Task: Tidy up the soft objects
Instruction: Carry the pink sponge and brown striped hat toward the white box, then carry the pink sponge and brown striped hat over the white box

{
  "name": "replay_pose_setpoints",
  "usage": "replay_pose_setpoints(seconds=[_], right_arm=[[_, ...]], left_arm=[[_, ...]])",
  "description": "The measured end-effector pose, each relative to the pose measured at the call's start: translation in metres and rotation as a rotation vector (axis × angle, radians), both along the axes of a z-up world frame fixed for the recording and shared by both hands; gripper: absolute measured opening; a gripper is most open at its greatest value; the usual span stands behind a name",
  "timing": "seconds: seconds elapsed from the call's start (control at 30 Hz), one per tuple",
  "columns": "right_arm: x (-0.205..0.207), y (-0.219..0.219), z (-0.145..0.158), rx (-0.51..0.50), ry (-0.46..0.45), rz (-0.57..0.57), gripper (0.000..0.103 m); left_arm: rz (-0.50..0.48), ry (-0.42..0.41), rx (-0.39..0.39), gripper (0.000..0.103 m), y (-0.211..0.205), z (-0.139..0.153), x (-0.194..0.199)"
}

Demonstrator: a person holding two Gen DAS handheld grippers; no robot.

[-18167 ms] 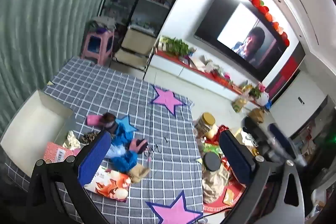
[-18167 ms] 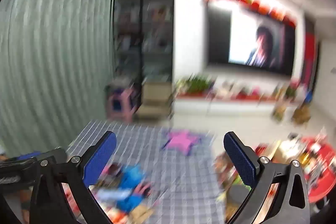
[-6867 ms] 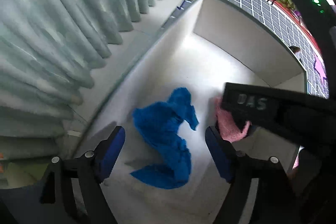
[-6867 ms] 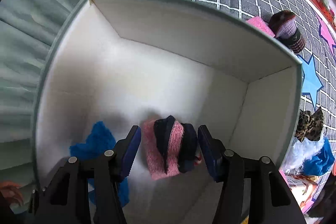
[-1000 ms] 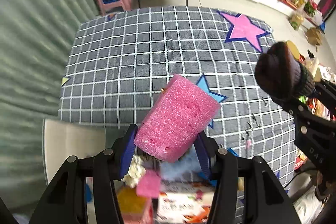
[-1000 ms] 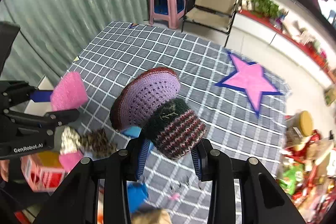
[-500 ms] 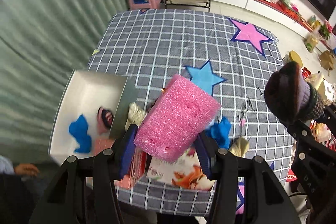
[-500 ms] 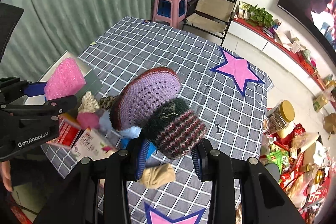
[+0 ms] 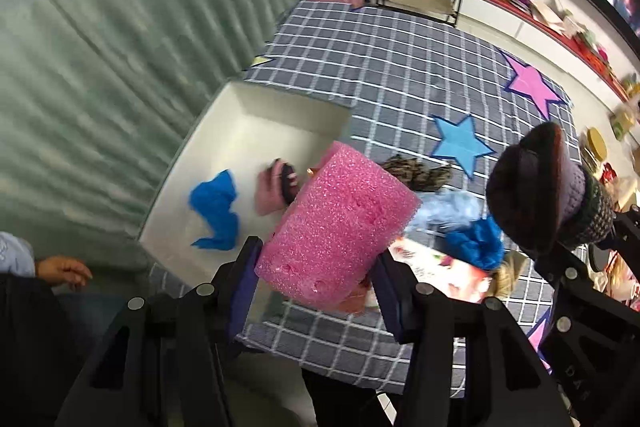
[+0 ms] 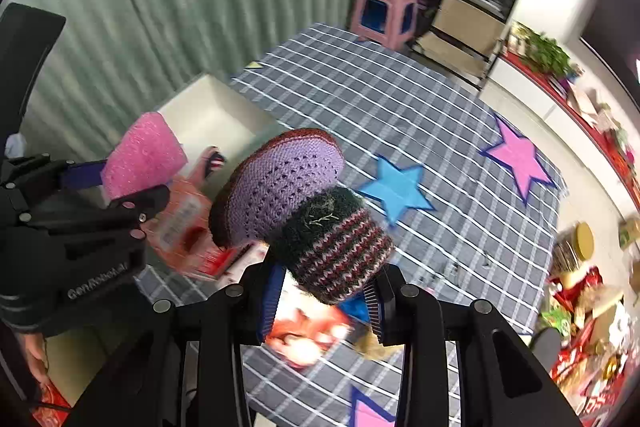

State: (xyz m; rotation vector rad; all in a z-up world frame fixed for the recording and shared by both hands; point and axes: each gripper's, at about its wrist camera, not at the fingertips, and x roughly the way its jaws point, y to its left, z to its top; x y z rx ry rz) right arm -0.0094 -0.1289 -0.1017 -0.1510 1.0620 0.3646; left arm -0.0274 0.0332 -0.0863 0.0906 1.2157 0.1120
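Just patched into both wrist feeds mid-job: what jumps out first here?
The left gripper is clamped on a big pink sponge, held above the near corner of the white box. The right gripper grips a knitted hat, purple crown and striped band, over the grey checked cloth. In the box lie a blue cloth and a pink knit piece.

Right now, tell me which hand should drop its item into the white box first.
Left, probably. The left gripper, clamped on the pink sponge, sits just beside the white box. The right gripper, holding the knit hat, is over the checked cloth, farther away.
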Motion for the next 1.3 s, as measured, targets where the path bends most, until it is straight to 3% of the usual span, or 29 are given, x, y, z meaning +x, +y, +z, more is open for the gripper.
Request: replay_pose_setpoints(seconds=[0.27, 0.43, 0.73, 0.87, 1.3], right_arm=[[0.004, 0.063, 0.008, 0.004, -0.002, 0.061, 0.038], [0.007, 0.095, 0.008, 0.011, 0.005, 0.075, 0.038], [0.026, 0.144, 0.0, 0.008, 0.034, 0.093, 0.038], [0.037, 0.157, -0.007, 0.003, 0.052, 0.076, 0.038], [0.064, 0.178, -0.031, -0.021, 0.112, 0.001, 0.038]], left_arm=[[0.062, 0.009, 0.012, 0.057, 0.063, 0.0, -0.008], [0.105, -0.019, 0.059, 0.057, 0.09, -0.004, -0.007], [0.192, 0.0, 0.037, 0.057, 0.141, -0.032, -0.007], [0.219, 0.02, 0.01, 0.057, 0.154, -0.043, -0.003], [0.179, 0.026, 0.013, 0.057, 0.165, -0.057, 0.024]])
